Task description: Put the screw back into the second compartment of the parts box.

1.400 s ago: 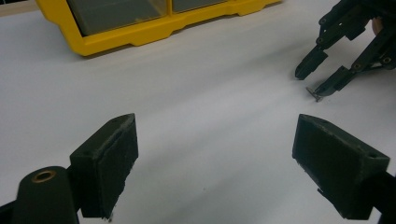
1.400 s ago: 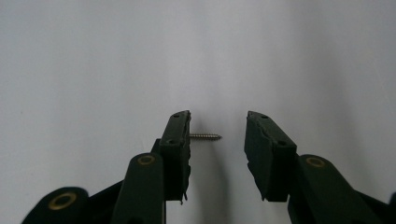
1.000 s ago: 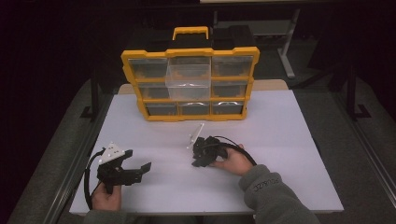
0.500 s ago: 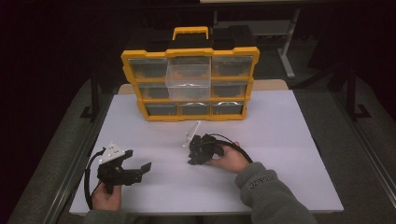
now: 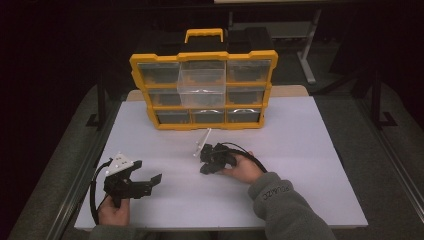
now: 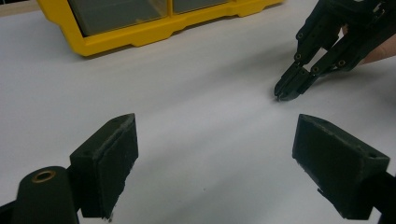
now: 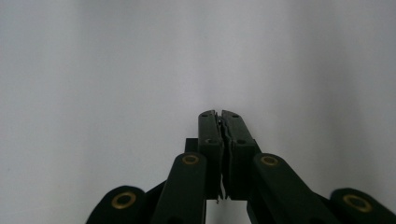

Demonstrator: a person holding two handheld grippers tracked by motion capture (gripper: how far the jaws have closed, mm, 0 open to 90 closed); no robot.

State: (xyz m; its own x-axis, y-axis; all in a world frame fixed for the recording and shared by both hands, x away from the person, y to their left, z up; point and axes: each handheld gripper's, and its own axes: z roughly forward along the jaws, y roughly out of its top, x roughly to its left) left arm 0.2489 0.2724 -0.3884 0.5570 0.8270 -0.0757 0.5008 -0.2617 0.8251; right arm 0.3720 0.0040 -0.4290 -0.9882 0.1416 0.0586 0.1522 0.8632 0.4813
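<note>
Tabletop [image 5: 310, 150] lies bare between right tongs [image 5: 204, 170], just clenched with tips down, and released left tongs [image 5: 150, 183].

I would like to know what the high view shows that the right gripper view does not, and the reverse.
High view alone: the yellow organizer with one clear drawer pulled out, the left gripper with jaws open, and both hands. Right gripper view alone: its jaws pressed together close up, with something tiny, too small to identify, in the seam. Shared: the right gripper and the white table.

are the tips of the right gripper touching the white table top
Touching. In the left gripper view, the right gripper points down with its closed tips meeting the white table top, no gap visible.
</note>
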